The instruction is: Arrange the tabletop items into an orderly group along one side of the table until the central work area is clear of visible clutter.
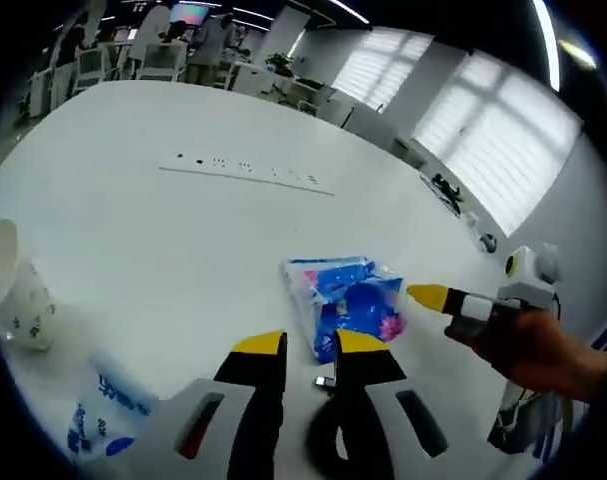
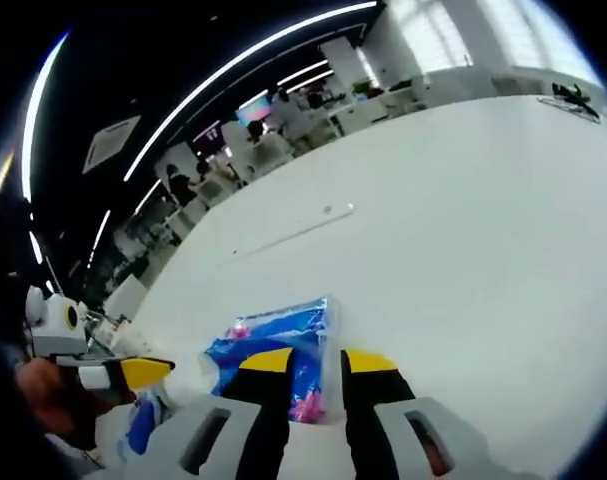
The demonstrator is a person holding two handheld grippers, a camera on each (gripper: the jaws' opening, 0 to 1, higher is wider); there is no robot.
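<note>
A blue and pink plastic packet (image 1: 348, 300) lies flat on the white table (image 1: 183, 230). My left gripper (image 1: 311, 345) hovers just in front of its near edge, open, with nothing between the jaws. My right gripper (image 1: 428, 295), held by a hand (image 1: 528, 350), comes in from the right with its yellow tip at the packet's right edge. In the right gripper view the packet (image 2: 273, 345) lies under and beyond my right gripper (image 2: 318, 362), whose jaws stand a little apart over the packet's edge. The left gripper (image 2: 133, 372) shows at the left.
A patterned paper cup (image 1: 13, 290) stands at the left. A white and blue packet (image 1: 108, 410) lies near the bottom left, and again as the packet (image 2: 143, 420). A small dark object (image 1: 325, 381) sits under my left jaws. A socket strip (image 1: 248, 170) is set into the table's middle.
</note>
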